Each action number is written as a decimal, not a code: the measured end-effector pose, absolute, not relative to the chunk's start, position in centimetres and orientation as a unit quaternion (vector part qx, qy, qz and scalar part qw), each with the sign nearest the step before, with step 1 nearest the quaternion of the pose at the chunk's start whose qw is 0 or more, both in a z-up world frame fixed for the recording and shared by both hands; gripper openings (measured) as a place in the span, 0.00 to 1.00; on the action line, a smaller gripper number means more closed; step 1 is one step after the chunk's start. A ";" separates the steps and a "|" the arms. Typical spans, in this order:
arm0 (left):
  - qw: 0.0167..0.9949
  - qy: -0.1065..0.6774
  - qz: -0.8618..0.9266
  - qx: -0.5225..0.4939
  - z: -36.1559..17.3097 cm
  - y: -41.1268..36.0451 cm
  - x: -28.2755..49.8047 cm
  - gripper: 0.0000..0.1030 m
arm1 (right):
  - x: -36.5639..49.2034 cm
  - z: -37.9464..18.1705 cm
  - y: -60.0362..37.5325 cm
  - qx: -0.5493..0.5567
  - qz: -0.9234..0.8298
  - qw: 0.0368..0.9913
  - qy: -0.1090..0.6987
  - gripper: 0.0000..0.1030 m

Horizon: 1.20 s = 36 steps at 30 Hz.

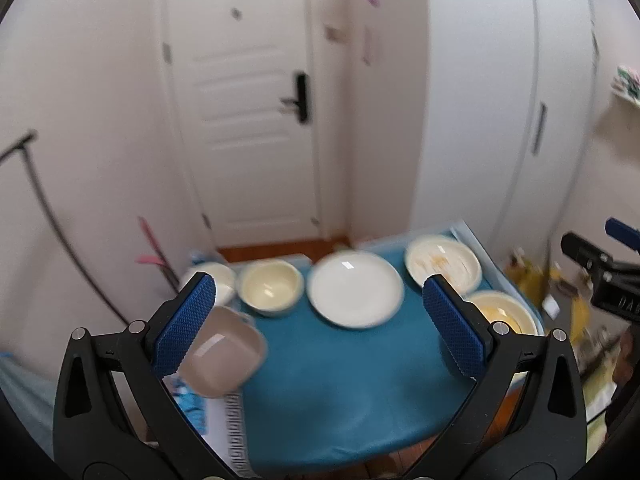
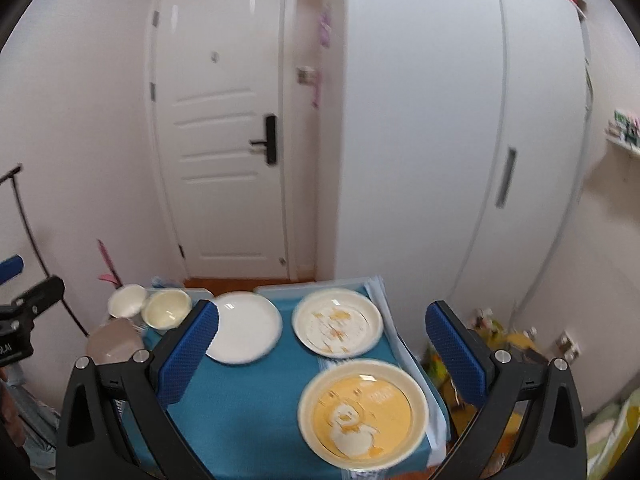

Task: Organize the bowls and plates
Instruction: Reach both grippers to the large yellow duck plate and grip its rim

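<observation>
Both grippers raised above bench point(image 2: 256, 420), jaws released, nothing held.

Left gripper point(image 1: 320, 320), right gripper point(image 2: 320, 348): blue textured pads.

Crockery spread singly on teal cloth, unstacked: sorting not begun, by appearance.

- White plate point(image 2: 243, 327): glossy, flat.
- Printed plate point(image 2: 338, 322); yellow duck plate point(image 2: 362, 412), near edge.
- Cream bowl point(image 1: 272, 287), white bowl point(image 2: 126, 300): far left.
- Beige square bowl point(image 1: 222, 354): left edge, smooth.

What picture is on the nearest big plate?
A white duck on orange, inside the round cream-rimmed plate; clearest in the right wrist view.
</observation>
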<state>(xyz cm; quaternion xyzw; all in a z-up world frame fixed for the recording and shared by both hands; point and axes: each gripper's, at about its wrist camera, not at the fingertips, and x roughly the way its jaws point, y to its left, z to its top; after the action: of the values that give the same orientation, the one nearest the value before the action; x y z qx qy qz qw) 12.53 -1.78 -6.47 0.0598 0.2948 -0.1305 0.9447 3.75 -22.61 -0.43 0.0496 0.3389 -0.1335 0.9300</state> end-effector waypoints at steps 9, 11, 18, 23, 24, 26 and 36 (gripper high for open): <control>0.887 0.389 -0.235 0.079 -15.0 -10.2 16.0 1.00 | 2.3 -7.3 -30.2 0.110 -0.137 0.893 0.415 1.00; 0.870 0.415 -0.254 0.080 -17.0 -12.2 16.5 1.00 | 2.1 -9.3 -32.0 0.122 -0.123 0.884 0.434 1.00; 0.821 0.502 -0.260 0.078 -24.5 -18.9 17.5 0.91 | 2.5 -16.9 -37.4 0.163 -0.048 0.841 0.513 0.76; 0.807 0.541 -0.227 0.068 -28.7 -21.3 17.8 0.71 | 3.7 -22.1 -39.9 0.177 0.015 0.804 0.568 0.53; 0.805 0.547 -0.220 0.064 -29.3 -21.5 17.9 0.67 | 3.8 -22.9 -40.2 0.176 0.026 0.799 0.575 0.48; 0.801 0.557 -0.209 0.057 -30.7 -22.1 18.1 0.59 | 4.3 -24.0 -40.8 0.165 0.039 0.794 0.585 0.42; 0.793 0.580 -0.182 0.037 -33.2 -22.9 18.2 0.32 | 5.8 -26.8 -42.0 0.142 0.094 0.783 0.598 0.17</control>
<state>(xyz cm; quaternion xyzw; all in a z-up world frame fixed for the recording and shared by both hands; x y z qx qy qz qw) 18.24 -22.90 -33.19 0.0372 0.5800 -0.1822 0.7931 5.77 -42.00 -26.84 0.1423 0.5976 0.0939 0.7835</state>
